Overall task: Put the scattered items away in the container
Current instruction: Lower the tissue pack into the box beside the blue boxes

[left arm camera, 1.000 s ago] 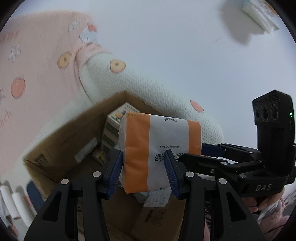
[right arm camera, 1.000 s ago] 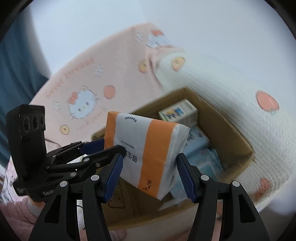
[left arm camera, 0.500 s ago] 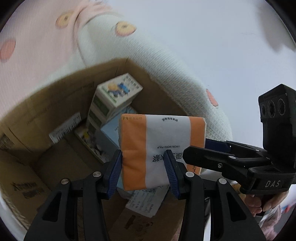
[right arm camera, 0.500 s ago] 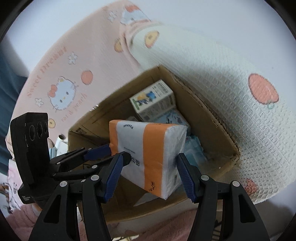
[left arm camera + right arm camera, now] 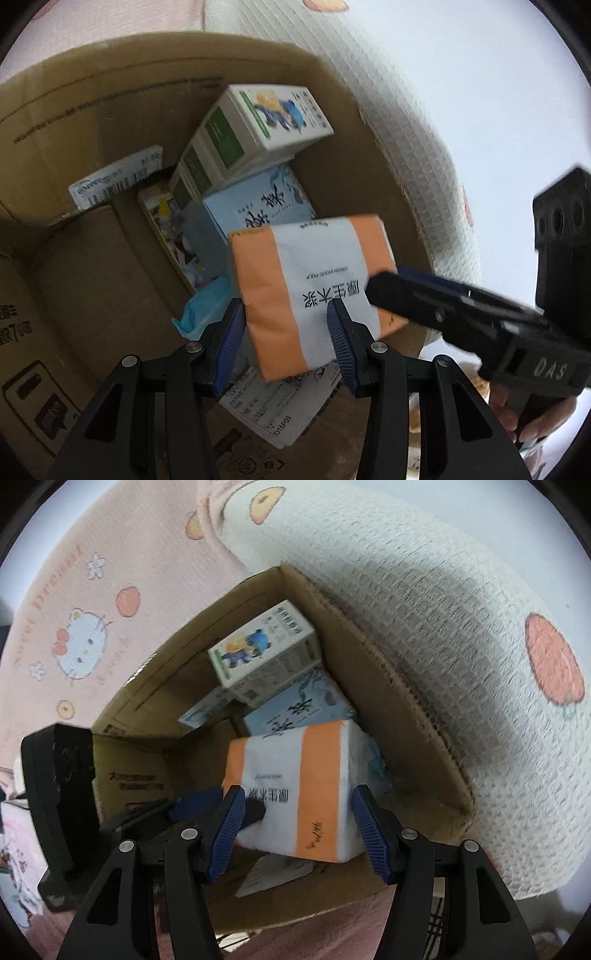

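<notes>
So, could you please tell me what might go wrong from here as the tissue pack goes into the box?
1. The orange and white tissue pack is soft and held by both the left gripper and the right gripper; uneven release could tip it.
2. The cardboard box already holds a blue pack and a carton directly beyond, so the pack may land tilted on them.
3. It hangs close to the box's near wall and might catch it.
</notes>
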`<state>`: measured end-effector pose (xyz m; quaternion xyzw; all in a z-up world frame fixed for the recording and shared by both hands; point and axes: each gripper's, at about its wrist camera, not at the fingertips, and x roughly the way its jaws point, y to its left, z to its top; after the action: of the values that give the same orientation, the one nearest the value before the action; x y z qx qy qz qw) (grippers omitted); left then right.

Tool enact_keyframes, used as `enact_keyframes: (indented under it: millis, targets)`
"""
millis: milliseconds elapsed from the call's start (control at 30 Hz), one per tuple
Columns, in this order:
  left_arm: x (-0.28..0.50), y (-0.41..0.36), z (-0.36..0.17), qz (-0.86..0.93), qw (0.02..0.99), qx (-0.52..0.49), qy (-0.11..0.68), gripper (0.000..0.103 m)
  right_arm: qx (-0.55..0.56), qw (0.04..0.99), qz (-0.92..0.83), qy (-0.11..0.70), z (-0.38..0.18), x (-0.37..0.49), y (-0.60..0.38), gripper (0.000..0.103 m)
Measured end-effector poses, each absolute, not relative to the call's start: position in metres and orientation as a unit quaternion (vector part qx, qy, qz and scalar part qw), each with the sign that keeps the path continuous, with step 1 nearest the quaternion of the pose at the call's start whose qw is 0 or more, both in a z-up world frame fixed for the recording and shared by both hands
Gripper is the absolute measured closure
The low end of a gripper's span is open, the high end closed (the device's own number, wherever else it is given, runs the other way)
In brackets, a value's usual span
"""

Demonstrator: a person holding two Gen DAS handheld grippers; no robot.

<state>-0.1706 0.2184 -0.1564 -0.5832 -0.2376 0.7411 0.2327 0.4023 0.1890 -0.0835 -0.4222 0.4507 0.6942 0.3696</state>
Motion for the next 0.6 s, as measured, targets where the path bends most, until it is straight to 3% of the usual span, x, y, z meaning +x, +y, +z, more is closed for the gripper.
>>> enact_keyframes:
  millis: [600]
  targets:
    - [-0.164, 0.226, -0.151, 0.761, 0.234, -0.570, -0.205, 0.054, -0.491, 0.361, 0.706, 0.360, -0.088, 0.407, 0.197, 0.044]
